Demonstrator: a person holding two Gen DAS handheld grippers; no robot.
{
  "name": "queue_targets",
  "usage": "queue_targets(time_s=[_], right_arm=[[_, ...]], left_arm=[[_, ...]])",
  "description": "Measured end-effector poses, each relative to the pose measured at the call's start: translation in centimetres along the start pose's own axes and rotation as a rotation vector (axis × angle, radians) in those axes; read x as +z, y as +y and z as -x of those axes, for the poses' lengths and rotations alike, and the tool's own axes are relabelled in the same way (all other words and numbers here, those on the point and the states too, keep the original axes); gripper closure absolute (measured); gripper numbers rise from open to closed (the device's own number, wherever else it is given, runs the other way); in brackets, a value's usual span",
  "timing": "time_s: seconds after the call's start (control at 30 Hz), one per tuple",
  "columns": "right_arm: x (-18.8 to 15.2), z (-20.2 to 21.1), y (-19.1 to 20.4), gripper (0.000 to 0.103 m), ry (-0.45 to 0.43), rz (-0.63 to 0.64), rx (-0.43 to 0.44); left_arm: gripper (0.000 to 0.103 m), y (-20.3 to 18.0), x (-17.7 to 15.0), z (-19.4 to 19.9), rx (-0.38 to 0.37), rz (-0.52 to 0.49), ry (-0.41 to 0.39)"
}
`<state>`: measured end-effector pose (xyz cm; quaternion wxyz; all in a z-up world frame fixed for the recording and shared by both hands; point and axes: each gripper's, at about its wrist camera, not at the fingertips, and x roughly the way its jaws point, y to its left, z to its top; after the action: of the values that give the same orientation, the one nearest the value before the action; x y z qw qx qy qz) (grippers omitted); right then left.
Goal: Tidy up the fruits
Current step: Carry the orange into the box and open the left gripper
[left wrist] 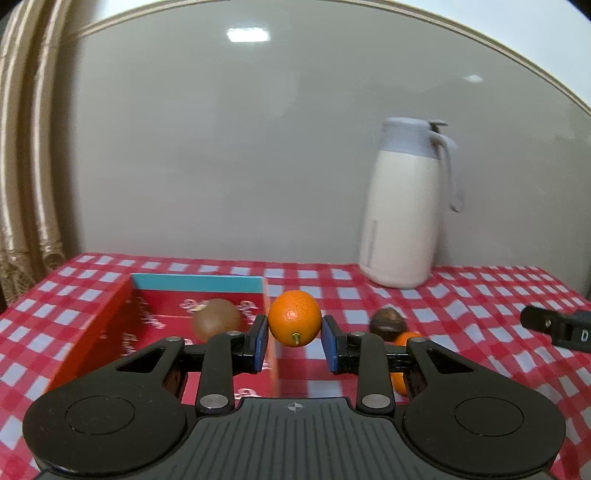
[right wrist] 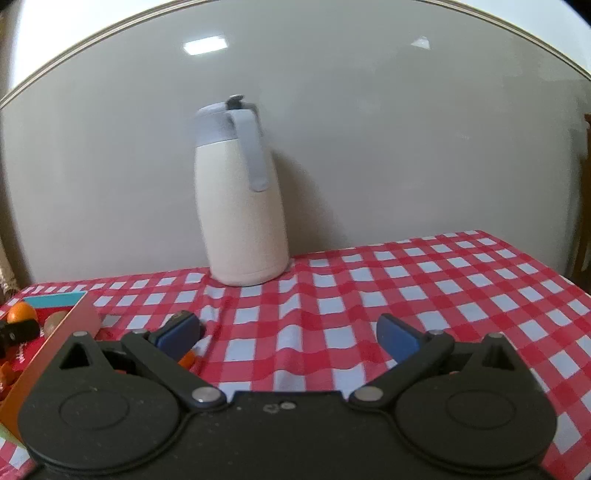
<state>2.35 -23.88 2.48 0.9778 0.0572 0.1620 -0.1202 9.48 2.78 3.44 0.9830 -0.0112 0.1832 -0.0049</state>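
Carrying small round orange (left wrist: pixel 294 317) in left tool (left wrist: pixel 294 341) above red cardboard box (left wrist: pixel 110 314) wall; right tool (right wrist: pixel 288 332) wide, empty. Next, probably: shift left over box interior, release.

A plain grey wall (left wrist: pixel 221 147) stands behind the tabletop (right wrist: pixel 443 288). The tabletop wears a red and white checked cloth. Two bright spots of light (left wrist: pixel 248 34) shine on the wall. A shiny beige curtain (left wrist: pixel 26 147) hangs at the left. A thin trim (right wrist: pixel 110 26) runs along the wall's top.
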Motion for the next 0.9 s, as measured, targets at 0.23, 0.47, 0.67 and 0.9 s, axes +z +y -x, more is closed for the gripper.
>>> queue_targets(time_s=[0.23, 0.47, 0.67, 0.9], right_arm=[[0.0, -0.3, 2.1, 0.0, 0.004, 0.021, 0.037], [-0.1, -0.8, 4.1, 0.0, 0.012, 0.032, 0.072], [-0.2, -1.2, 5.4, 0.0, 0.028, 0.038, 0.101], [-0.5, -2.0, 6.6, 0.0, 0.059, 0.045, 0.131]], left_arm=[[0.071, 3.3, -0.1, 0.0, 0.074, 0.023, 0.001], [0.071, 7.0, -0.9, -1.1, 0.148, 0.083, 0.06], [0.071, 8.6, -1.5, -1.8, 0.178, 0.118, 0.102], [0.052, 10.0, -1.6, -1.0, 0.196, 0.17, 0.102]])
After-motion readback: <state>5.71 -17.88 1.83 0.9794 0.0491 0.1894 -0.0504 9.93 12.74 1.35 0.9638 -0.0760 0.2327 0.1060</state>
